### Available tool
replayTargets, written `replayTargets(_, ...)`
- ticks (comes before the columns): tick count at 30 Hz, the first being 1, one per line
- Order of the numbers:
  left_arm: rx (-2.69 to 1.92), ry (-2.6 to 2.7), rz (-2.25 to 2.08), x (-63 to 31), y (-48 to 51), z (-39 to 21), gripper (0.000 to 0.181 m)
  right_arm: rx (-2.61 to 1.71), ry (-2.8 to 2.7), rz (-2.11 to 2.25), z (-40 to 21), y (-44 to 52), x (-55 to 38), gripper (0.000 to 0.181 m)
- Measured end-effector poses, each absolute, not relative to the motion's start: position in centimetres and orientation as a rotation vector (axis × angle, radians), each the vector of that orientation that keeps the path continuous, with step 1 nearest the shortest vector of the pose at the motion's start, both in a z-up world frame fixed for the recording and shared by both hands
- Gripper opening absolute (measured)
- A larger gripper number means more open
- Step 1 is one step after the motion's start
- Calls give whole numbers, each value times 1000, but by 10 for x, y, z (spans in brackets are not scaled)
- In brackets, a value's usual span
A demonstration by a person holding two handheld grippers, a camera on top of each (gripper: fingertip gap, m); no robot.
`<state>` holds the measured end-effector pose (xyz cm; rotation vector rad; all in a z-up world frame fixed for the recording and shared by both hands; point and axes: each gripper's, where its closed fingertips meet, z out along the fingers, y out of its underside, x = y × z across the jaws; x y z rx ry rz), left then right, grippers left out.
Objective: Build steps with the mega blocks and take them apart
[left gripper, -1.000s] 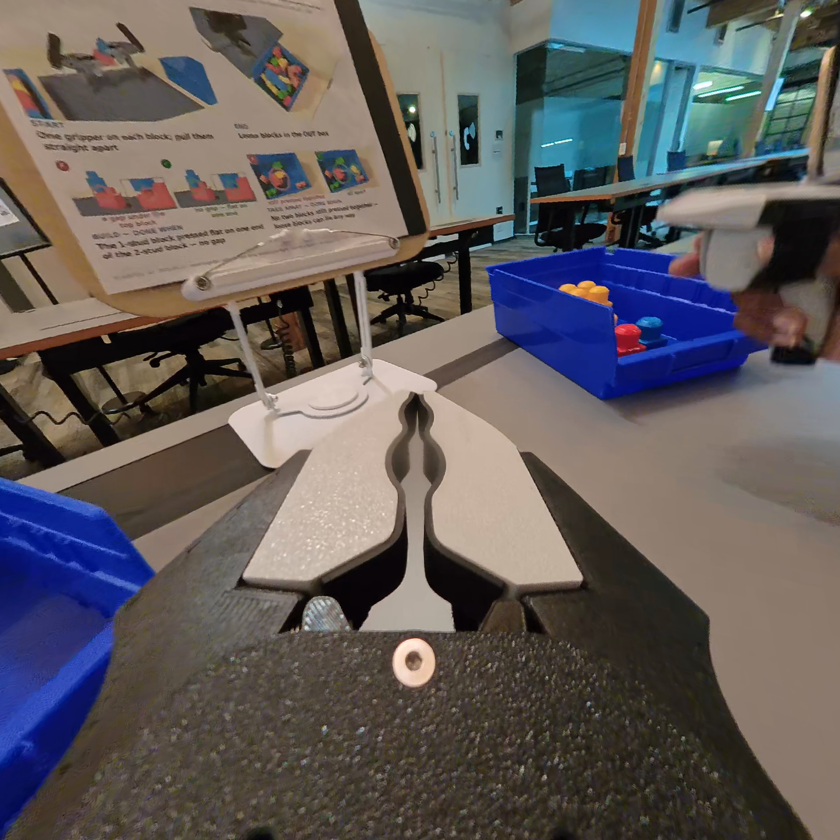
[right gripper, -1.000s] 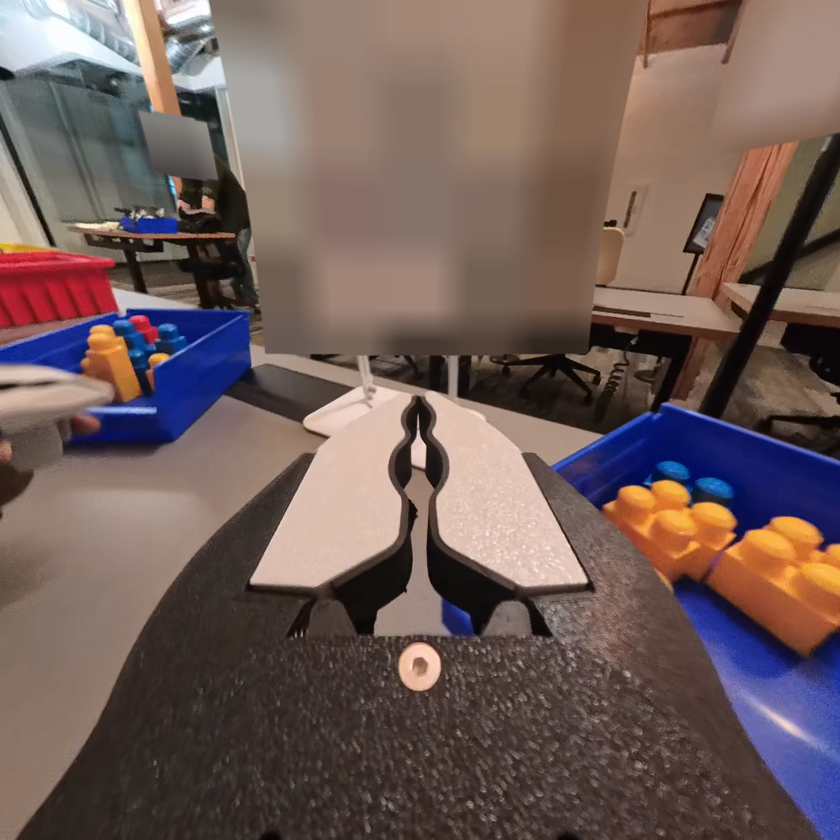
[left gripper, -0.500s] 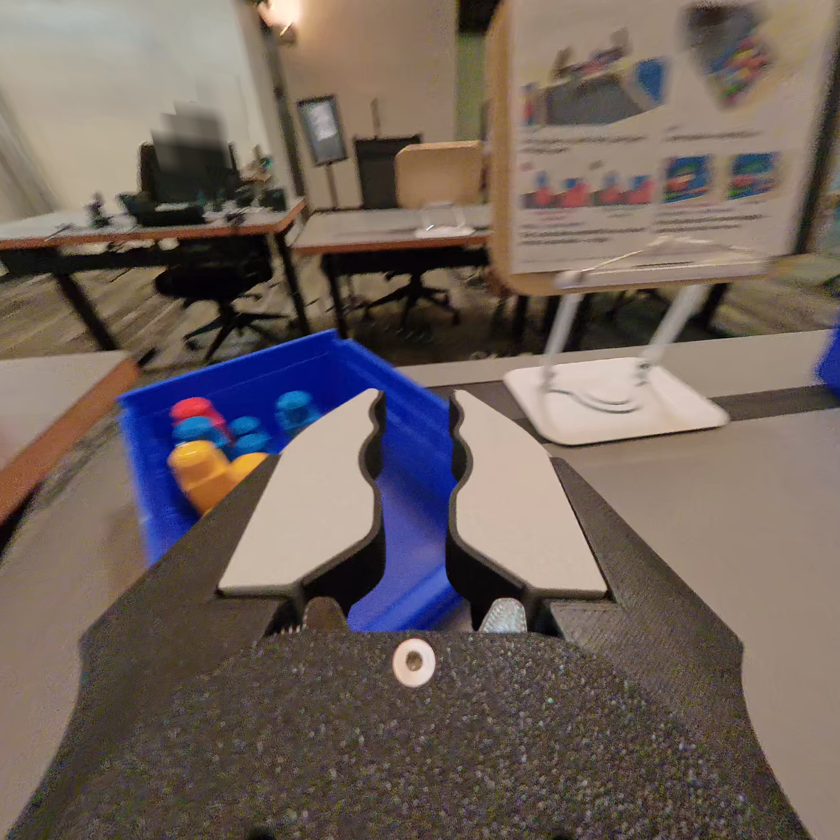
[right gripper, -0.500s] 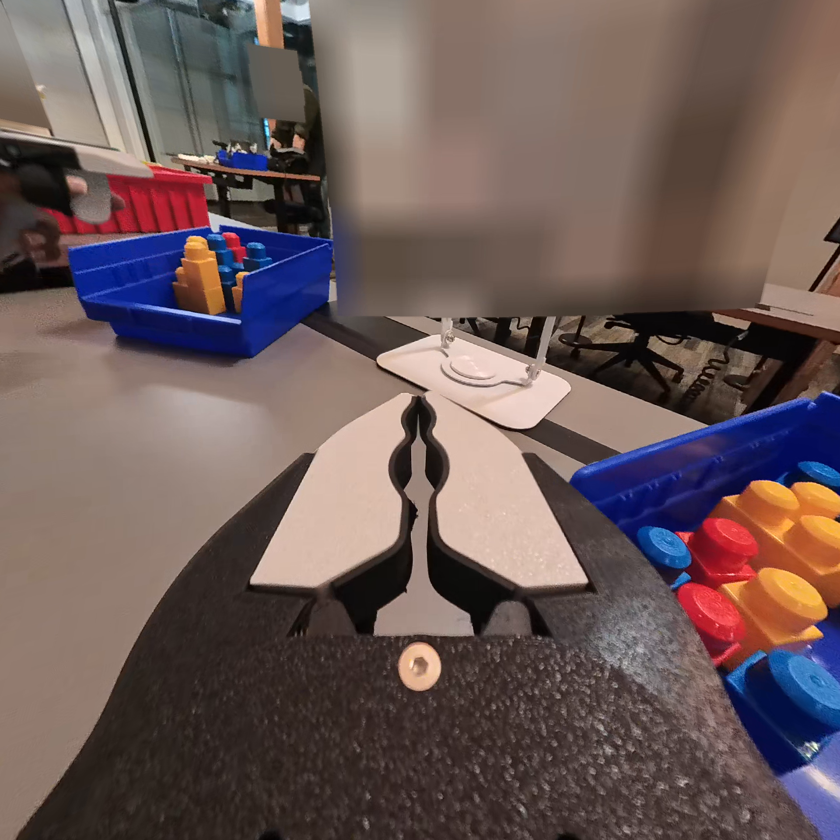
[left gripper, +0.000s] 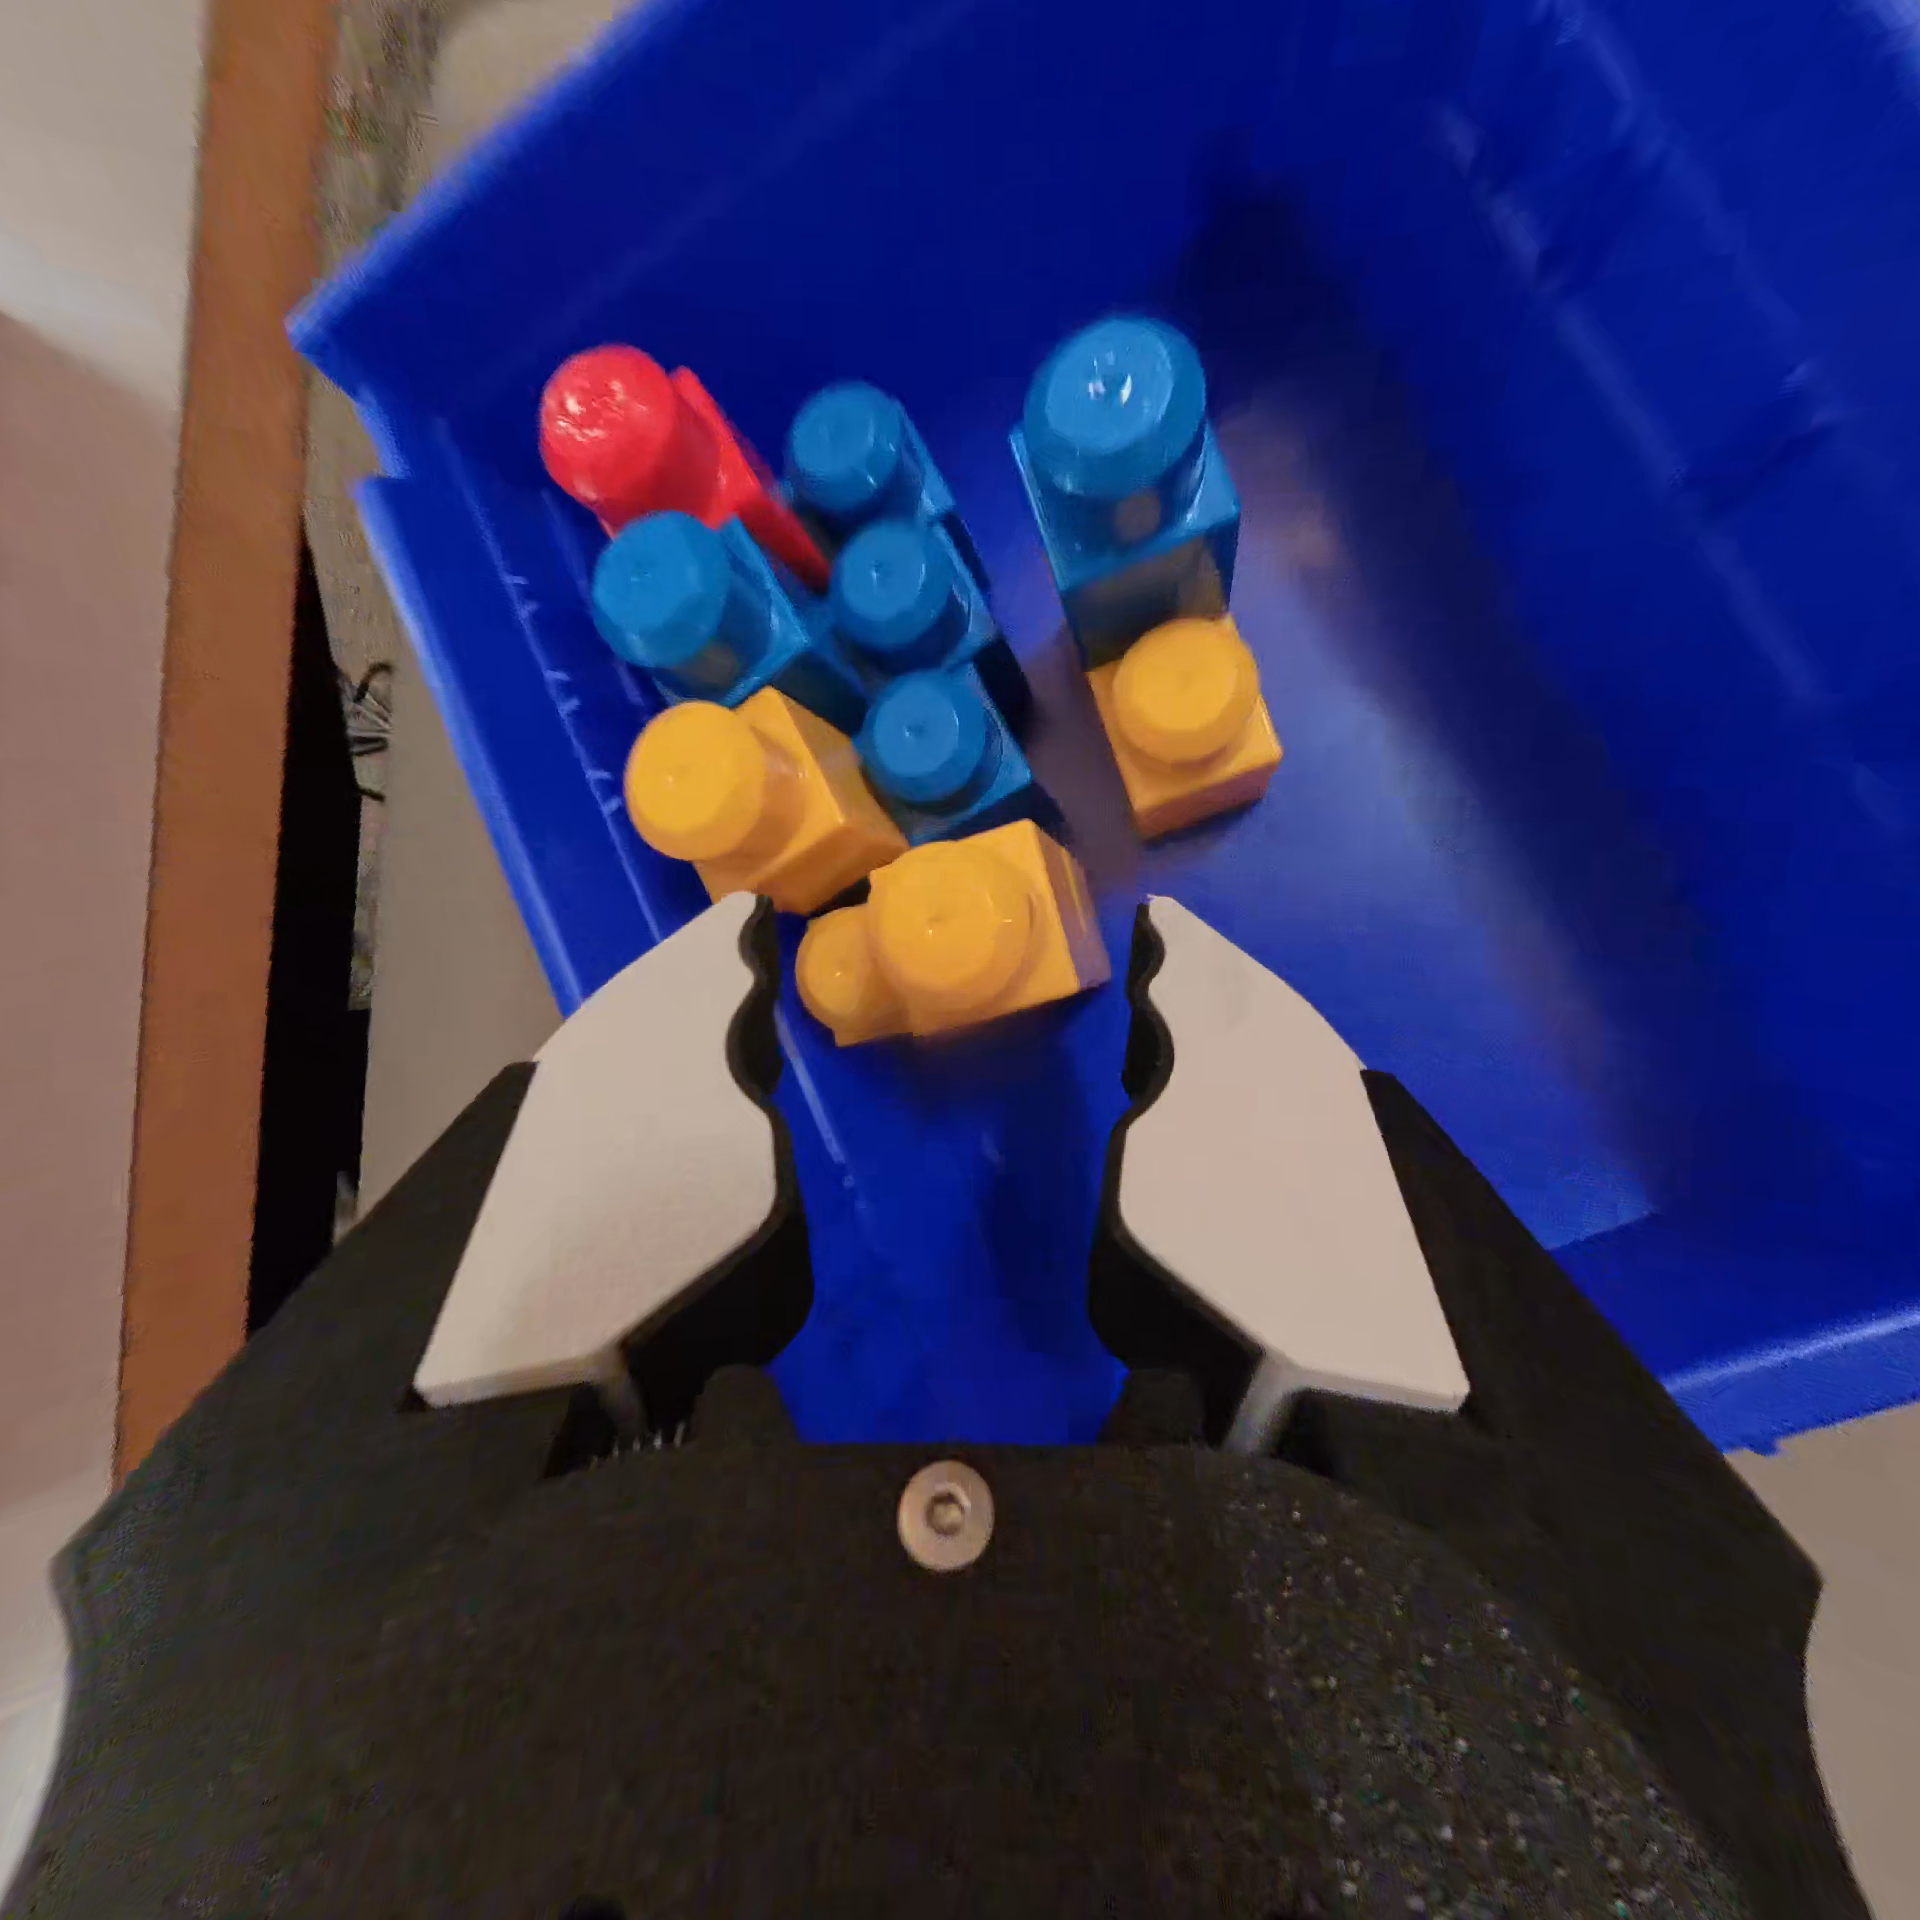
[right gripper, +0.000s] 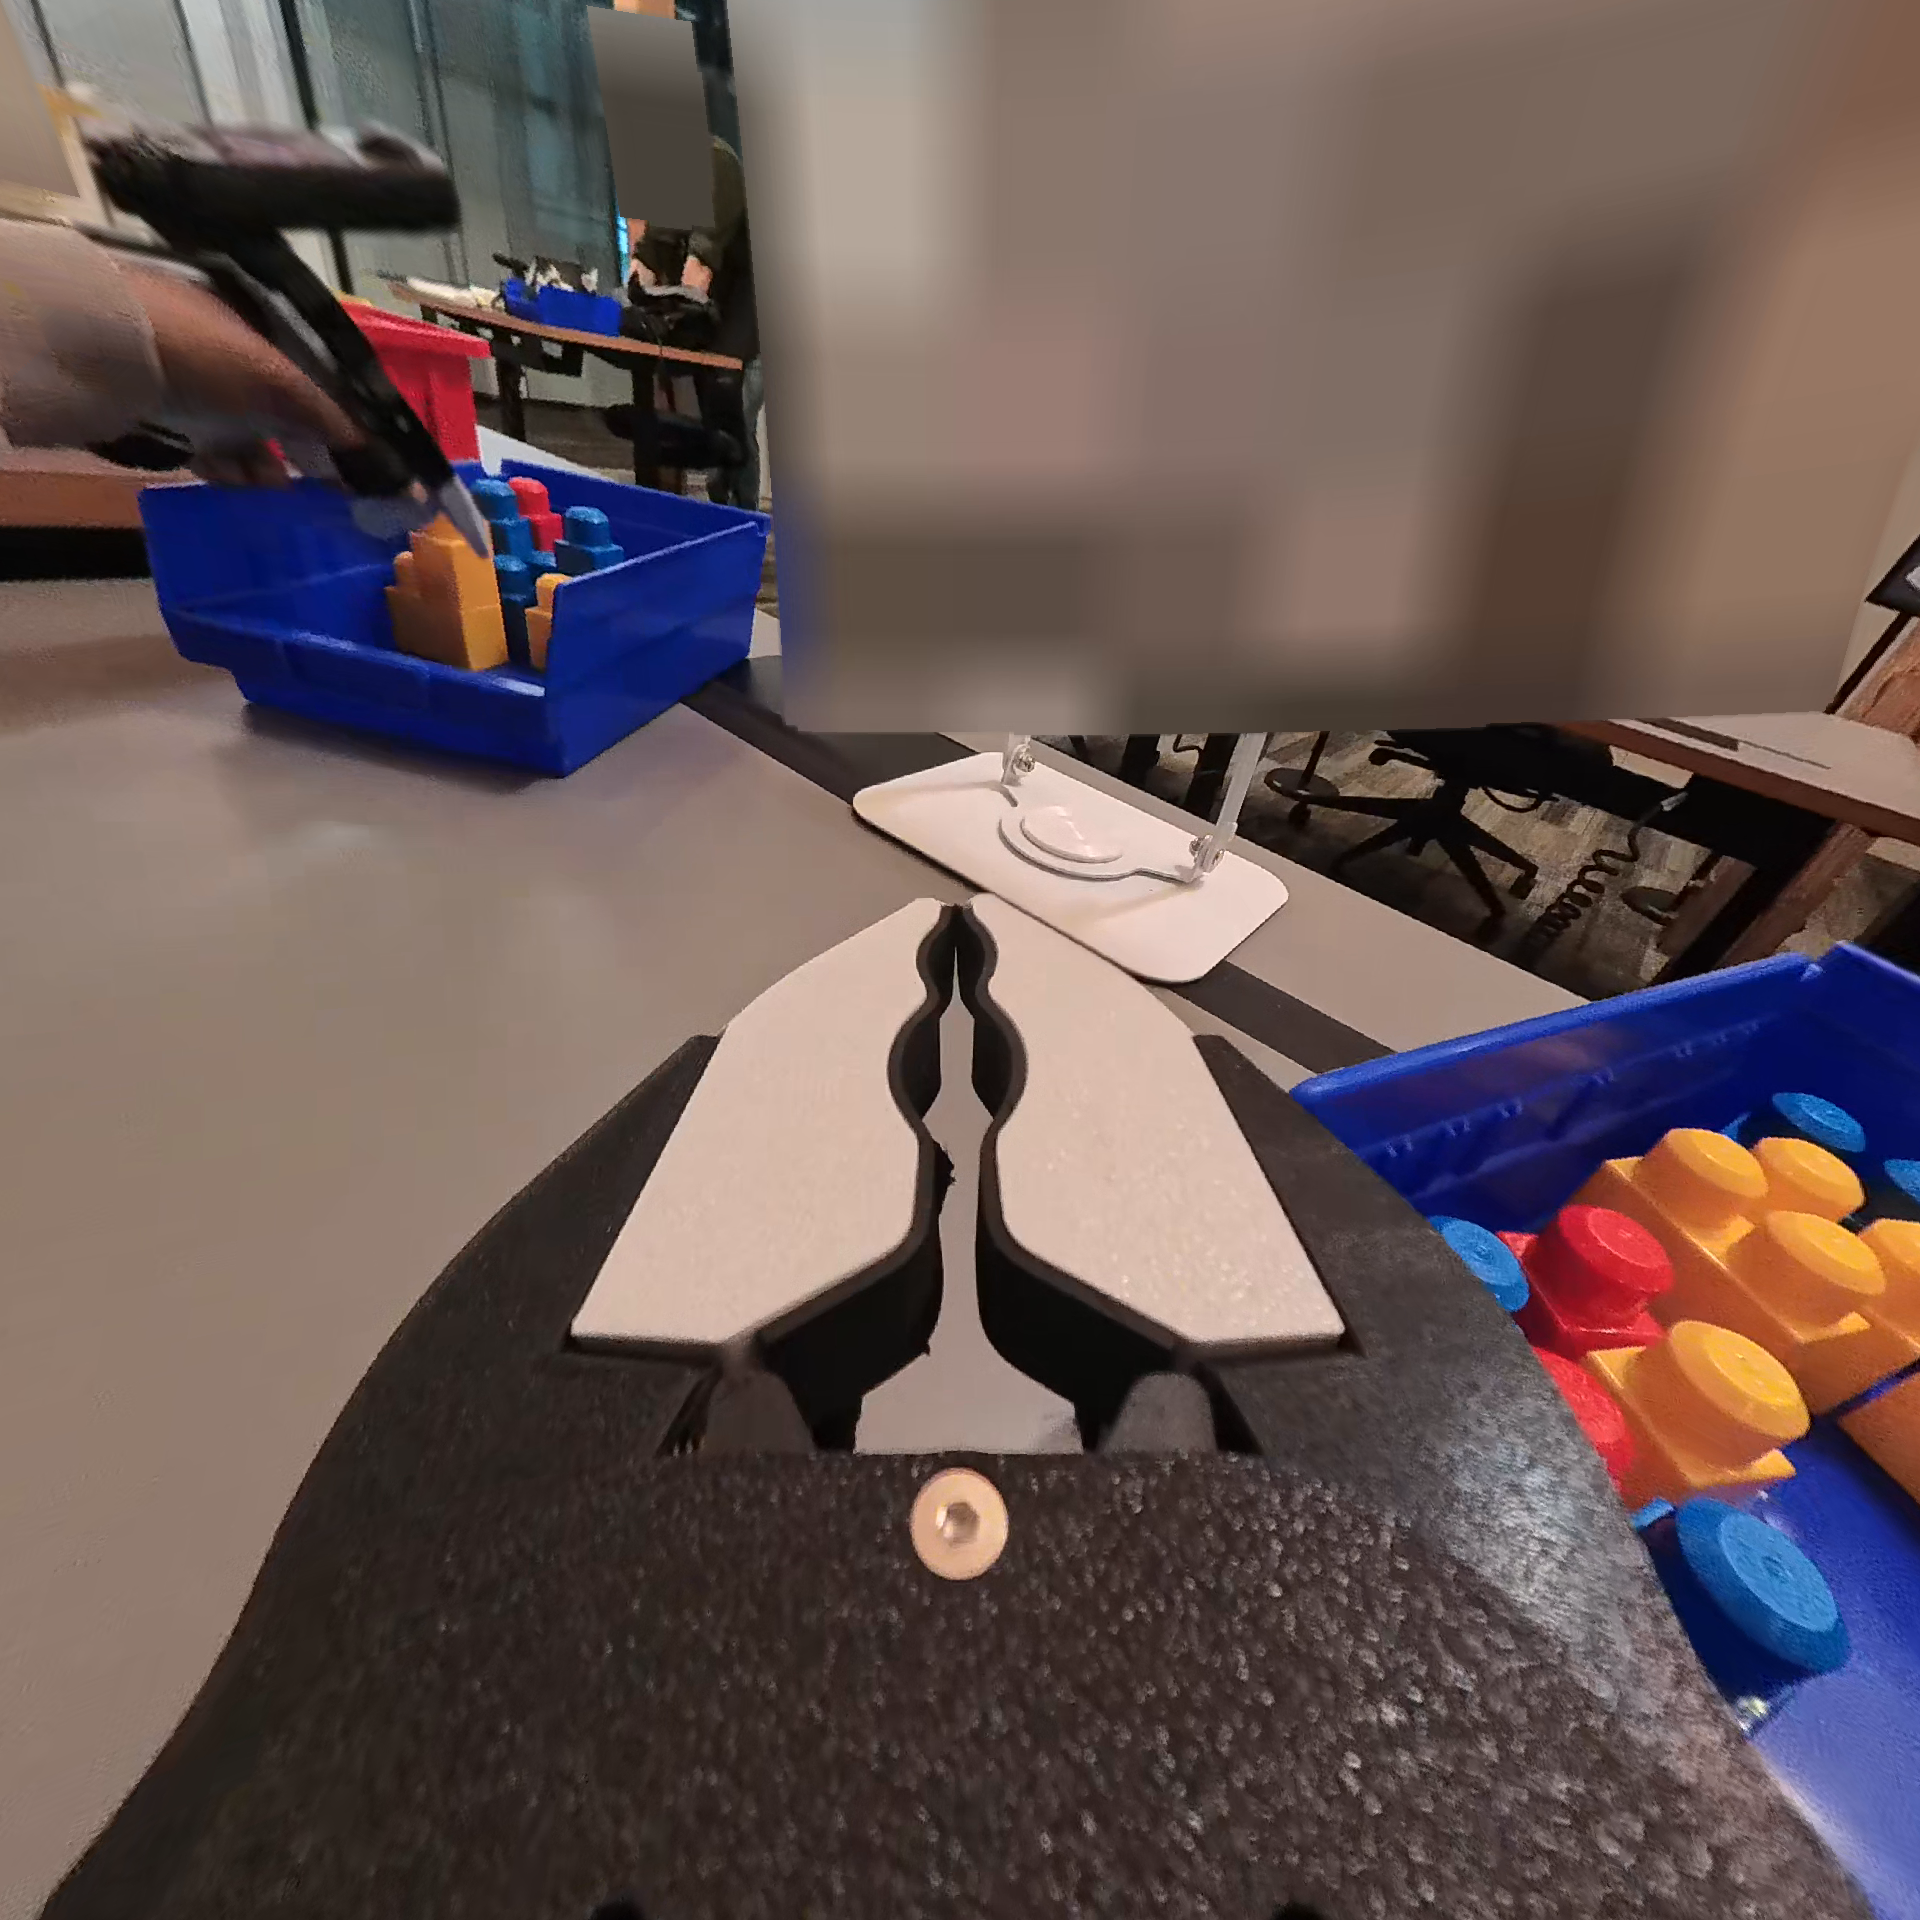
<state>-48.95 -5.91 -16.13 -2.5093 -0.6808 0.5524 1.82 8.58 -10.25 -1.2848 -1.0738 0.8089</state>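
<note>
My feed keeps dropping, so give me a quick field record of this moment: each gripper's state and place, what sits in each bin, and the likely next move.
left gripper: open, tilted down into the left blue bin, fingers on either side of the nearest yellow block, not touching it
right gripper: shut, empty, over the grey table
left blue bin contents: assembled steps in yellow, blue and red
right blue bin contents: loose yellow, red and blue blocks
stand base: white, on the table between the bins
likely next: left gripper closes on the yellow block
</note>
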Motion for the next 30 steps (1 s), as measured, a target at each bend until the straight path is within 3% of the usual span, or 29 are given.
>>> replayTargets(9, -2633, -701, 523, -484, -47, -195, 48, -1305, -990, 917, -90, 91, 27, 0)
replayTargets(14, -2625, -616, 589, -483, -44, -190, 47, -1324, -985, 921, -92, 95, 28, 0)
replayTargets(23, -2276, -174, 574, -403, -31, -80, 46, -1303, -1046, 942, -100, 83, 19, 0)
replayTargets(30, -1828, 71, -178, -211, -30, -9, 45, -1107, -1102, 965, -88, 54, 13, 1)
